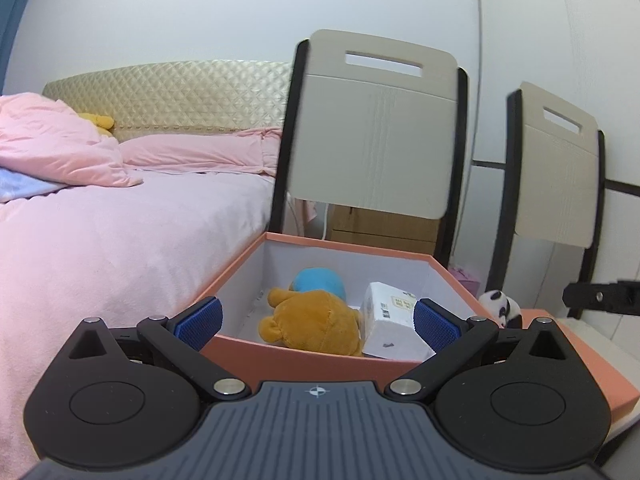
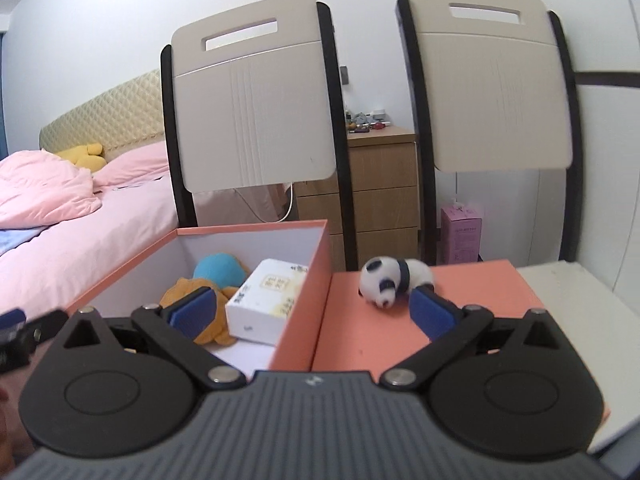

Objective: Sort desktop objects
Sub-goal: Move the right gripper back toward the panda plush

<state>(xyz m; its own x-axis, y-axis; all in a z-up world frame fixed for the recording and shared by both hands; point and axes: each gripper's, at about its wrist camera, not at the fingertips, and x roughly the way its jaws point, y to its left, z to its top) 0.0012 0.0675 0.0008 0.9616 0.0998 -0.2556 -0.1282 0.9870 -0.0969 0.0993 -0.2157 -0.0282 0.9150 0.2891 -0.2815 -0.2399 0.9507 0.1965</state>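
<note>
While the pink bed (image 2: 80,240) fills the far left, the sorting happens at the salmon box (image 2: 304,280) on the desk (image 2: 580,320). Left hand-held gripper (image 1: 316,320): blue pads spread wide, nothing between them, hovering at the box's near wall and looking into it. Inside the box, going left to right: orange plush (image 1: 312,320) lying on its side, blue plush (image 1: 320,282) behind it and touching it, white tissue pack (image 1: 392,320) leaning against the right wall. So three items look sorted already. Right of the box lies its flat salmon lid (image 2: 460,320), touching the box side. The toy panda (image 2: 394,282) is on the lid, outside the box, tipped head-down. Right hand-held gripper (image 2: 316,310): also spread wide and empty, straddling the box wall, its right pad just beside the panda; cannot tell if it touches. Judgement: task mostly done; the panda is the only loose item seen, and it still needs gripping and moving into the box. Two chairs and a wooden drawer unit stand behind, not part of the job.
</note>
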